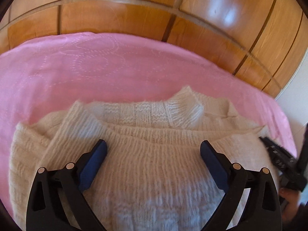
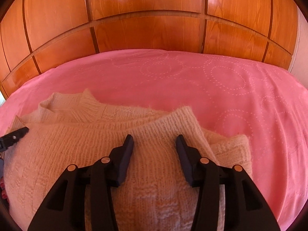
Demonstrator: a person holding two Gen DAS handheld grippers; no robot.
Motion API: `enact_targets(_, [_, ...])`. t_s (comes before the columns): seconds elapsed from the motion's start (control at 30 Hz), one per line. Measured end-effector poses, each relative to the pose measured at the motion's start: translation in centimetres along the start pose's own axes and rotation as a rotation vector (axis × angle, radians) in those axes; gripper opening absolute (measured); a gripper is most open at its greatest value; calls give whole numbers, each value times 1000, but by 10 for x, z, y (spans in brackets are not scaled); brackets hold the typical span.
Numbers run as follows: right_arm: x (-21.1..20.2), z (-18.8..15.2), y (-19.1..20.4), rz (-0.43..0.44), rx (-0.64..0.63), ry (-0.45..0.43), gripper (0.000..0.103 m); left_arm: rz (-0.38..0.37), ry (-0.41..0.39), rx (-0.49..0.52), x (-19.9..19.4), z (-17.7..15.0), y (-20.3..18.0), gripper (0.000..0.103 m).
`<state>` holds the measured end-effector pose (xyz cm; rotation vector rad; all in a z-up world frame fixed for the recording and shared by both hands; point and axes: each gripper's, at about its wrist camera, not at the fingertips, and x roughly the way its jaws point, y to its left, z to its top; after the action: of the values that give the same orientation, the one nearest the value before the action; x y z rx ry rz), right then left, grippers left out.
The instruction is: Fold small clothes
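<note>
Item: cream chunky-knit wool sweater (image 1: 154, 163), partly folded, lying on a pink bedspread with dotted-circle stitching (image 1: 77, 67); spread below and ahead of both sets of jaws.
Left gripper (image 1: 153, 148): jaws wide apart, holding nothing.
Right gripper (image 2: 155, 141): jaws apart, holding nothing.
Backdrop: glossy panelled wooden headboard (image 2: 154, 19) beyond the fingertips.

bright daylight, both views; strong fisheye curve, dark vignette at corners; left view motion-blurred, cooler, washed out; glare patches on headboard (image 1: 227, 13); sunlit patches and soft shadows across sweater (image 1: 150, 154); right view sharper, warm red-orange cast, small highlights on headboard top; bedspread (image 2: 211, 80) evenly lit
</note>
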<state>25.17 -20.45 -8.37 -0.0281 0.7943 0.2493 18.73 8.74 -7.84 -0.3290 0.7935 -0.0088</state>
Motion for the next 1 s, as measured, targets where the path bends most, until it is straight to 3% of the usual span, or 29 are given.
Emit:
enact_targets(0.13, [1,1,0,5,5,-6,48,-1,-67,-59,-28,-16,7,96])
enact_targets(0.27, [-1,0,1,-5,1,-14,51,87,-139,-54,-61,-35,18,96])
enact_targets(0.4, [-5,-2,2,-15,-2,-24,53,187,-163,-74,-81,-47,42,96])
enact_targets(0.53, [-11,-4,5,-56,-6,-53,68,236,-89,-121,-70,-62,73,100])
enact_targets(0.73, [-47,-14,10,-127,4,-191,83,233,-93,-117,-67,-65,74,100])
enact_targets(0.8, [-55,-19,13,-115,10,-209,92,223,-102,-122,-68,-66,76,100])
enact_targets(1.0, [-28,-22,20,-144,-20,-65,101,209,-109,-134,-71,-68,75,100])
